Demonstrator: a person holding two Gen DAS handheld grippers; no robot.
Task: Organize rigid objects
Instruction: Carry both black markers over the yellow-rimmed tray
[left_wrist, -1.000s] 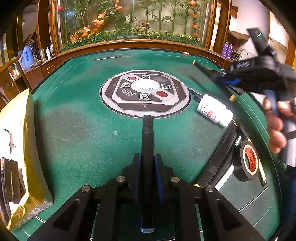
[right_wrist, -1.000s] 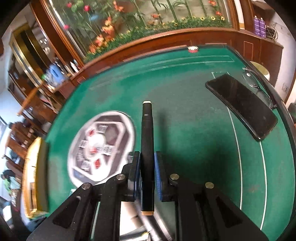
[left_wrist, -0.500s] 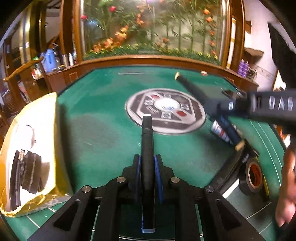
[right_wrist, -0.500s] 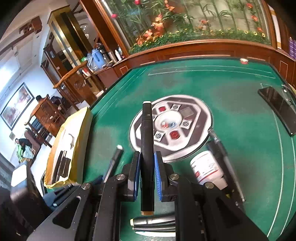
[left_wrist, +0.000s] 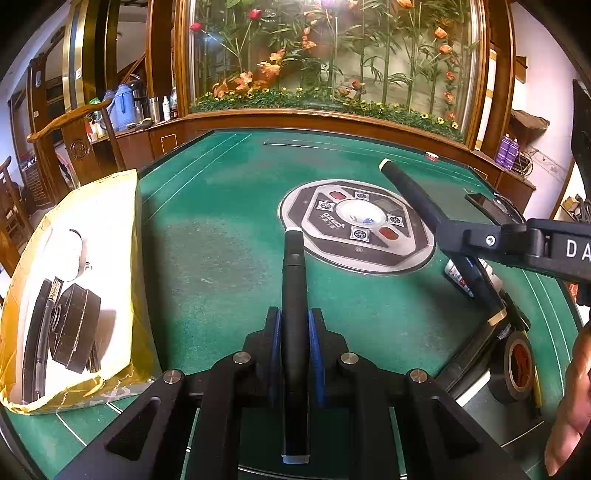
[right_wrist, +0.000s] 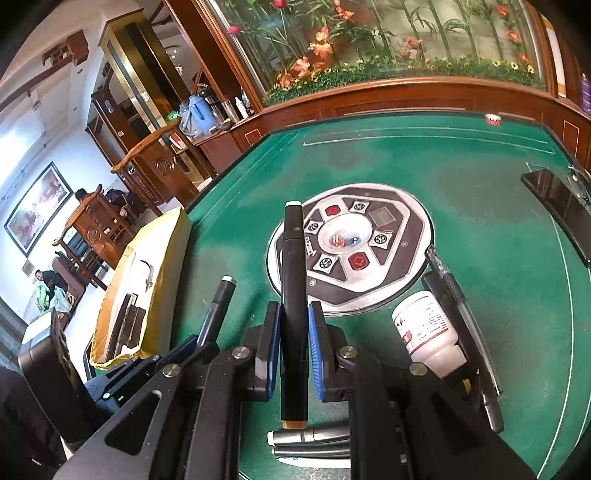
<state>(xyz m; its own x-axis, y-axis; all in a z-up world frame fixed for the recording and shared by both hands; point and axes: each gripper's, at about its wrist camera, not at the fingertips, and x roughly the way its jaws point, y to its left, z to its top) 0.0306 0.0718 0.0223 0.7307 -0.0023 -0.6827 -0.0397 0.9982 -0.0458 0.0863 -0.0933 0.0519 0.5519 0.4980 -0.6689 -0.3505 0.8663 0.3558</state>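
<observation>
Above the green worktop (left_wrist: 221, 236), each hand-held gripper pinches a pen: left hand-held gripper (left_wrist: 295, 332) a dark pen (left_wrist: 294, 295), right hand-held gripper (right_wrist: 294, 332) a gold-tipped black pen (right_wrist: 293, 295).

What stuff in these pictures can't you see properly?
- White bottle, left wrist view: mostly behind the right gripper and its pen.
- Tape roll, left wrist view: print too small to read.
- Pens, right wrist view: covered by the right gripper's body.
- Phone, right wrist view: cut off by the edge.
</observation>
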